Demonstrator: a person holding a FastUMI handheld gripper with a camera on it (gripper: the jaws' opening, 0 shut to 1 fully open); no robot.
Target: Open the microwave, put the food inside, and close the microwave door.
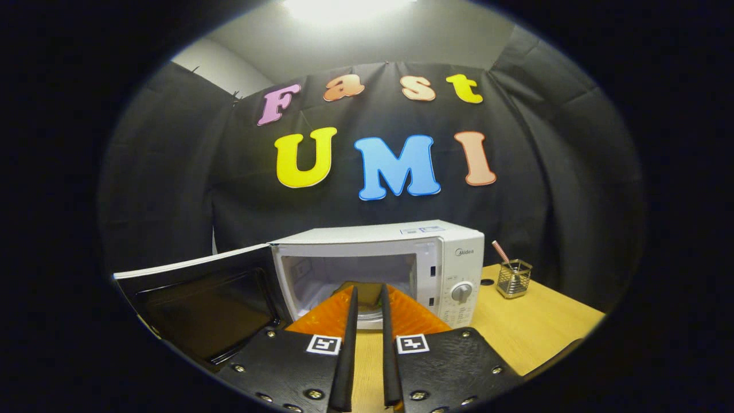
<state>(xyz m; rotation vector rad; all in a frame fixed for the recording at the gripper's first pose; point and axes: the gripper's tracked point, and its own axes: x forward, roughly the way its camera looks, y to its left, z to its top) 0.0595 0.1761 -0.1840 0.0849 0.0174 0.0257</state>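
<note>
- The white box-shaped microwave [401,252] stands on the pale wooden counter [533,327], against the black cloth wall of the booth.
- Its door [200,304], with a dark glass window, is swung wide open to the left, and the pale inner cavity [344,275] lies open to view.
- On the microwave's right-hand panel sits a round grey dial [462,292].
- The gripper [368,292] points straight at the open cavity, its jaws drawn close together with only a narrow gap between them.
- Between the fingertips [353,298] sits a small brownish piece of food [367,291], seemingly pinched from both sides, right at the mouth of the cavity.
- Whether the food already rests on the oven floor cannot be told.
- An orange ribbed part [327,315] fans out to either side just below the fingers.
- To the right of the microwave, well apart from the gripper, stands a small square wire-mesh holder [514,279] with a pink-striped stick [500,251] leaning in it.
</note>
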